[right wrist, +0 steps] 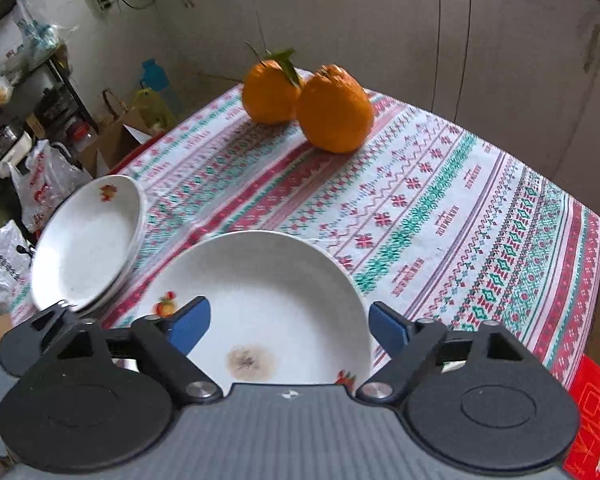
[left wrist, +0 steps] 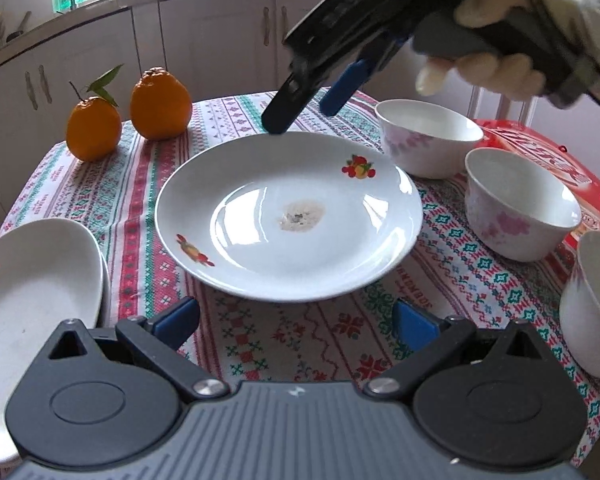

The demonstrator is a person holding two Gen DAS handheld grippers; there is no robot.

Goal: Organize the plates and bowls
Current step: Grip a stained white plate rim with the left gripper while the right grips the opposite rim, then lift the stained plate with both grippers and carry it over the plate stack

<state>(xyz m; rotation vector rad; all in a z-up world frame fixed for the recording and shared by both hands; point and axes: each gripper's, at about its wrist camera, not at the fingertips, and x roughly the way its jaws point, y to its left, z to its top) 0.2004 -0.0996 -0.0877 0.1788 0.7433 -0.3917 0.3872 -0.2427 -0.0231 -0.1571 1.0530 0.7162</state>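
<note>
Stacked plates (left wrist: pixel 32 280) sat at desk's left edge. Two oranges (left wrist: pixel 128 112) stood behind. Centre: stained plate (left wrist: pixel 288 216) lay flat on tablecloth (left wrist: pixel 300 344). Your left gripper (left wrist: pixel 296 320) hung before its near rim, fingers released, empty. Your right gripper (left wrist: pixel 300 114) hovered at far rim, fingers spread. Three bowls (left wrist: pixel 520 204) stood right.
</note>
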